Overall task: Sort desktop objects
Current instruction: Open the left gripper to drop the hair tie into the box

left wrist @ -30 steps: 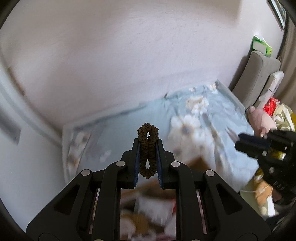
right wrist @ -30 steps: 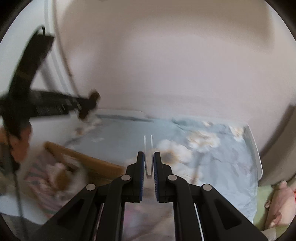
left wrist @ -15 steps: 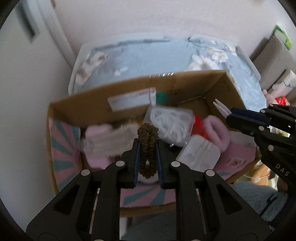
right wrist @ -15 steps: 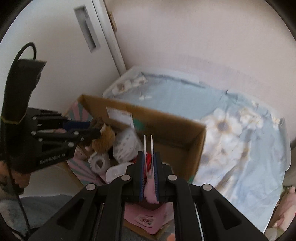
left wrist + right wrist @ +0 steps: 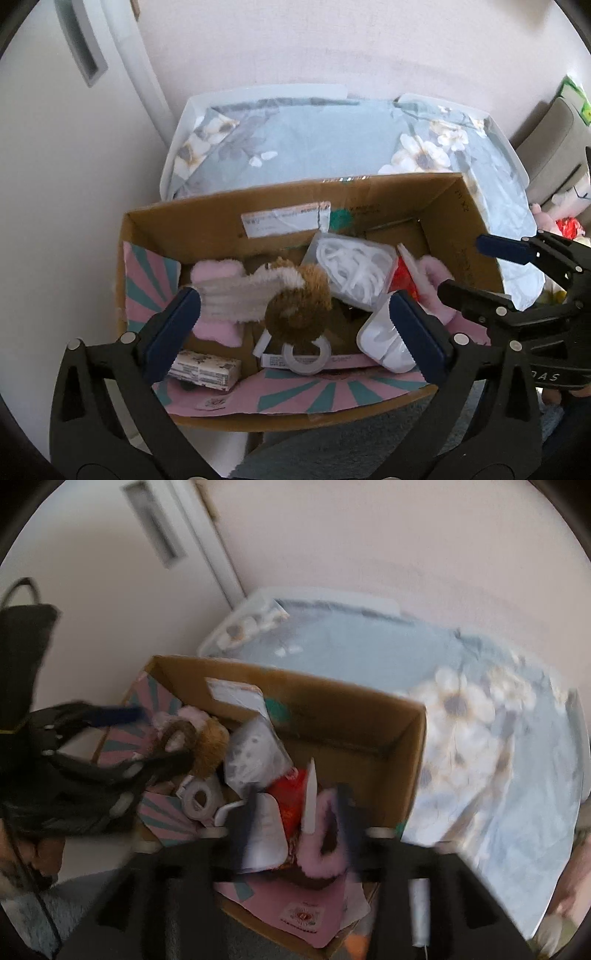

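Left wrist view: left gripper (image 5: pixel 295 317) pointing down into an open cardboard box (image 5: pixel 476 221), jaws spread wide and opening, nothing pinched between them. Brown scrunchie (image 5: pixel 300 312) lying loose in the box, partly over a cream-and-pink plush (image 5: pixel 236 295) and just above a ring of tape (image 5: pixel 306 356). Beside these, a clear bag of white cord (image 5: pixel 351 273), a white case (image 5: pixel 384 339) half hidden by the right-hand finger, a pink fluffy thing (image 5: pixel 437 273) and white tweezers (image 5: pixel 406 256), only partly visible. Right gripper (image 5: pixel 472 271) entering from the frame's right edge, jaws apart.

Right wrist view, blurred by motion: right gripper (image 5: pixel 295 812) with jaws parted and opening, pads smeared and hard to trace. Tweezers (image 5: pixel 309 797) standing loose between them over the pink fluff, contact with the pads impossible to tell. Box behind, on a floral sheet (image 5: pixel 480 716). Left gripper (image 5: pixel 155 734) blurred at the left.
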